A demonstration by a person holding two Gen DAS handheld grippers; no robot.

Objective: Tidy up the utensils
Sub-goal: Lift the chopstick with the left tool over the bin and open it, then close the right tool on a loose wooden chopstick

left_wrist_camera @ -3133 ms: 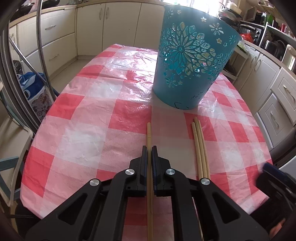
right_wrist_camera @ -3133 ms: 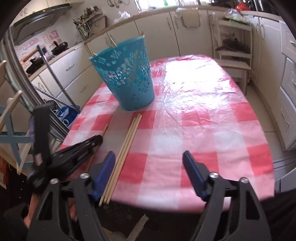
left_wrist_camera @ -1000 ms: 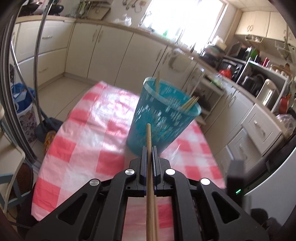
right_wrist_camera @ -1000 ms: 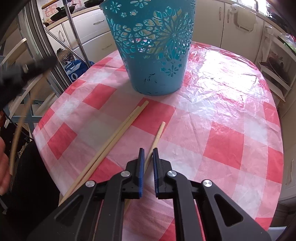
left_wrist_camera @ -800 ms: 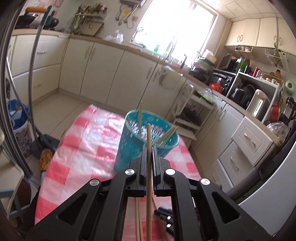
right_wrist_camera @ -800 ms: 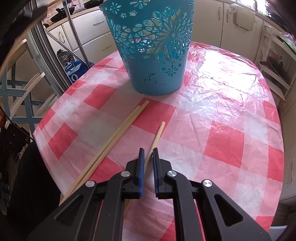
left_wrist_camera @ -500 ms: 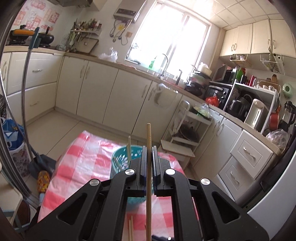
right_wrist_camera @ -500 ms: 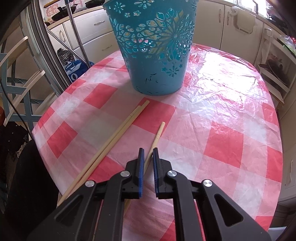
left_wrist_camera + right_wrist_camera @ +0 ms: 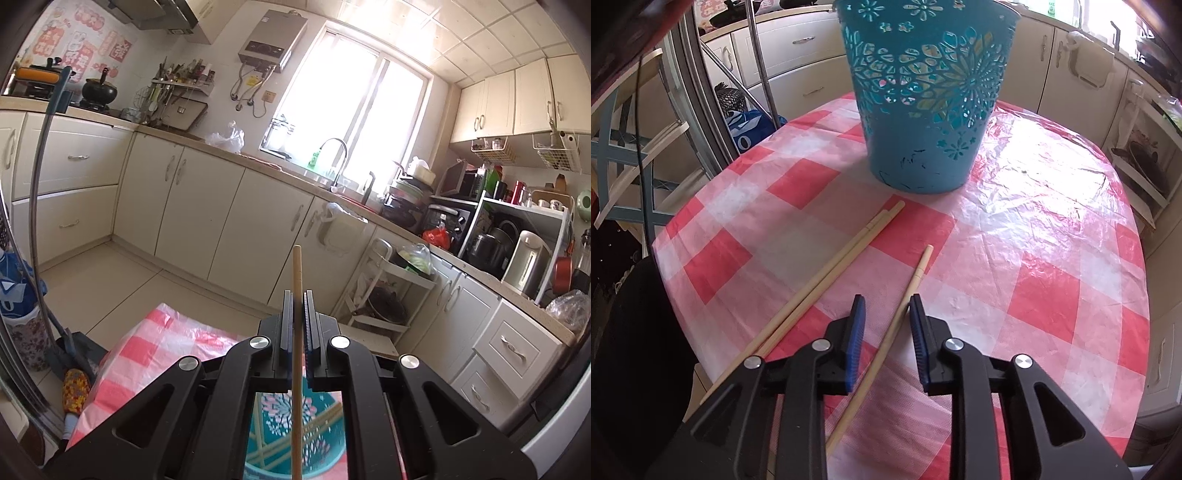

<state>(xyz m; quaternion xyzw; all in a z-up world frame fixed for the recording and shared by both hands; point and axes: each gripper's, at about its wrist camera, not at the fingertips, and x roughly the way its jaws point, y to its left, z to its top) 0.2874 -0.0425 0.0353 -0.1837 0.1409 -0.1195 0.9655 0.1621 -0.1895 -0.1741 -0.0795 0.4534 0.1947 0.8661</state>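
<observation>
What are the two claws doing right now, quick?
Left gripper: shut on a chopstick.
Right gripper: jaws opening, a single chopstick lying on the table between them, not gripped.

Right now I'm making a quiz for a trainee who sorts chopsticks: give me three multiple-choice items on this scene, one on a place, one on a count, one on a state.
1. Where does the bucket stand?
A. on the checked tablecloth
B. on the floor
C. on the counter

2. How many chopsticks lie on the cloth in the right wrist view?
A. one
B. three
C. five

3. What is the left claw doing?
A. gaping with nothing in it
B. clamped on the held chopstick
C. gripping the bucket's rim

Answers: 1 A, the bucket's base sits on the cloth. 2 B, a pair lies side by side and a single chopstick lies between the opening right claw pads. 3 B, the stick runs between the closed pads.
</observation>
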